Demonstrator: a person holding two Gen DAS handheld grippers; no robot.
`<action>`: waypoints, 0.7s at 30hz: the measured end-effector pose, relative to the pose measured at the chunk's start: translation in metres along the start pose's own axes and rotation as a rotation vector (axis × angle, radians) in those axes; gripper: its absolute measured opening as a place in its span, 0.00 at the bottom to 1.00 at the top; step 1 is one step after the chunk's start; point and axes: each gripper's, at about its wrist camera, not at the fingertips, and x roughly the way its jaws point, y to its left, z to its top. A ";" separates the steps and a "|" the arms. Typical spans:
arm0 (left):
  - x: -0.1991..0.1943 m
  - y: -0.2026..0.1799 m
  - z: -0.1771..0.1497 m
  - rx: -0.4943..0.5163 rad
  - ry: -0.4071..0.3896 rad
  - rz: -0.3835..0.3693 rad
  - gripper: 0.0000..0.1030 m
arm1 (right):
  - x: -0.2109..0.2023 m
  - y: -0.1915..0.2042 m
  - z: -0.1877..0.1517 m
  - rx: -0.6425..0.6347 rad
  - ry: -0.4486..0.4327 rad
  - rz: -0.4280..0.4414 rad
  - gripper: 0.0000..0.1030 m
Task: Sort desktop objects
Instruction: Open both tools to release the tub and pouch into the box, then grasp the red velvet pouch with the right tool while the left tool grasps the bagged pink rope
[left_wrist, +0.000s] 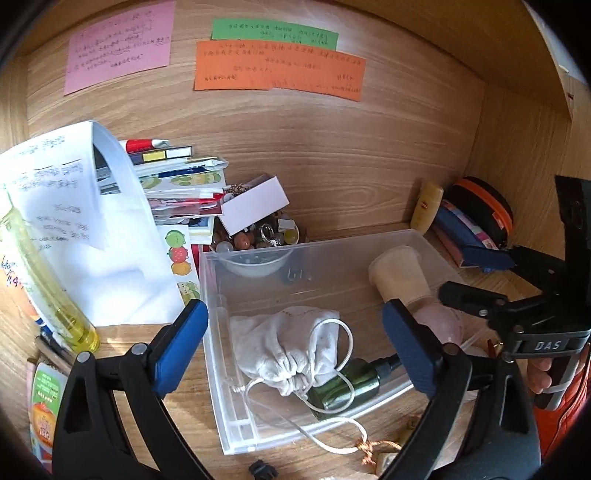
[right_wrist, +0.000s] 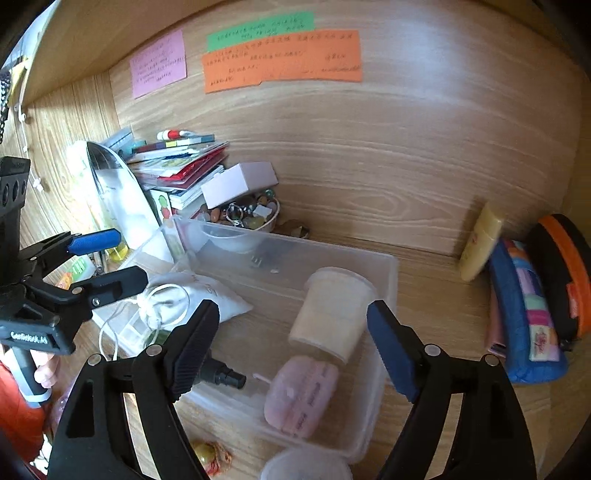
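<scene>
Clear bin (left_wrist: 218, 295) on desk, holds white pouch (left_wrist: 291, 347), cream cup (right_wrist: 332, 310), green bottle (left_wrist: 343, 387), pink case (right_wrist: 303, 395). Left gripper (left_wrist: 295, 347) wide open above pouch, empty. Right gripper (right_wrist: 291, 347) open above cup and case, empty. Advise: lift clear of bin before next pick; avoid pouch cord.

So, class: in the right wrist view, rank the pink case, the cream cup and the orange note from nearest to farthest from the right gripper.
1. Pink case: in the clear bin, lying just ahead of the right gripper.
2. Cream cup: tipped over in the bin, beyond the case.
3. Orange note: stuck high on the back wall, farthest.
</scene>
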 end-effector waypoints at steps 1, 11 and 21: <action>-0.002 0.000 -0.001 -0.002 -0.001 -0.002 0.94 | -0.005 -0.001 -0.002 0.005 -0.007 -0.002 0.78; -0.036 0.004 -0.022 -0.009 -0.006 -0.005 0.95 | -0.048 -0.017 -0.036 0.026 -0.039 -0.058 0.83; -0.048 0.007 -0.059 0.004 0.075 0.037 0.95 | -0.052 -0.040 -0.087 0.076 0.054 -0.107 0.83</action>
